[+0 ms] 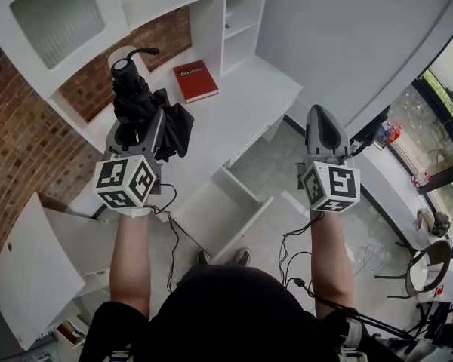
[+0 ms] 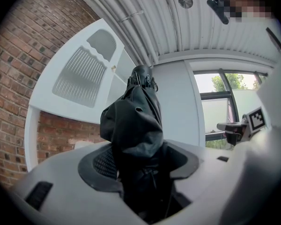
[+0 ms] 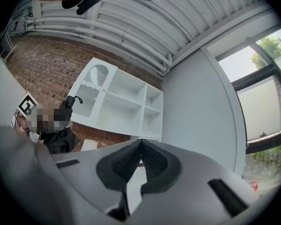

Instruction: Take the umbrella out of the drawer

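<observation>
**A:** Where's the umbrella?

**B:** Out of the drawer point(image 1: 211, 217). The left gripper point(image 1: 136, 133) is clamped on the umbrella point(image 1: 147, 108), with its jaws pressed into the folded black cloth. It holds the umbrella upright above the white table point(image 1: 245, 100), near a red book point(image 1: 195, 80).

**A:** And the drawer?

**B:** It's pulled open below the table's edge, between the two arms. Its bottom looks bare.

**A:** The right gripper?

**B:** The right gripper point(image 1: 325, 123) has its jaws together, pads meeting, with nothing between them. It hangs over the floor to the right of the drawer, well apart from the umbrella.

**A:** So which step is this?

**B:** I'd say the lift-out is done. What's left is setting the umbrella down.

**A:** What does that call for?

**B:** Lower it onto a bare part of the table, clear of the book, and lay it on its side so it can't topple. Only then part the jaws. Loose cloth bulges round the pads and might snag as they let go. The looped end on top is probably the handle, though it's too small to be sure.
</observation>
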Motion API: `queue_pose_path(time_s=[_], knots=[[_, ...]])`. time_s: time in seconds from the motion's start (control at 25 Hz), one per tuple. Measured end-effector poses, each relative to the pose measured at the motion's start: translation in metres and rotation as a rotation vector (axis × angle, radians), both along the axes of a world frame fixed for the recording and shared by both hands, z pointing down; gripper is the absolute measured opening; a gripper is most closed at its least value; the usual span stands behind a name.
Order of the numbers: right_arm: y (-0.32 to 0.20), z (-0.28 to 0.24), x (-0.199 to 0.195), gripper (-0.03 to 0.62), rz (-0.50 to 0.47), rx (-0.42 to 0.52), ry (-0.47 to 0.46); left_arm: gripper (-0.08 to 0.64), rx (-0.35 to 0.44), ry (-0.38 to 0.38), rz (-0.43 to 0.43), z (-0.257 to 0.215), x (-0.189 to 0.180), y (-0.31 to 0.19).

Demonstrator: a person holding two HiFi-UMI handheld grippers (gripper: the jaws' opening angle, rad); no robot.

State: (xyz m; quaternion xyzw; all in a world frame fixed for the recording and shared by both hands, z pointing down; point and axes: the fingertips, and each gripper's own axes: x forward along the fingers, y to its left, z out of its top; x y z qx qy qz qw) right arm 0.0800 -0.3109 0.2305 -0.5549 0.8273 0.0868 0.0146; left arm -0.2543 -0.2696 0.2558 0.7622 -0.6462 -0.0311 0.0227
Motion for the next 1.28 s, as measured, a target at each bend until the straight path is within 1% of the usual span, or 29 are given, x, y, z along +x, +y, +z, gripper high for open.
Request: queue_pose_path(time_s=[0.16,0.72,1.04,1.28], knots=[[0.002,0.001,0.003,0.000,0.005,-0.010,-0.022,0.258,-0.002,0.003,0.003,0.001,0.000,0.003],[0.012,-0.006,0.001,-0.001,0.010,0.015,-0.049,0.258,0.002,-0.005,0.000,0.000,0.001,0.012],[0.017,-0.004,0.002,0.000,0.019,0.010,-0.019,0.258,-0.003,-0.010,0.000,0.002,-0.001,0.017],[0.022,-0.004,-0.006,0.000,0.010,0.009,-0.020,0.258,-0.006,-0.004,0.003,0.004,-0.006,0.025]])
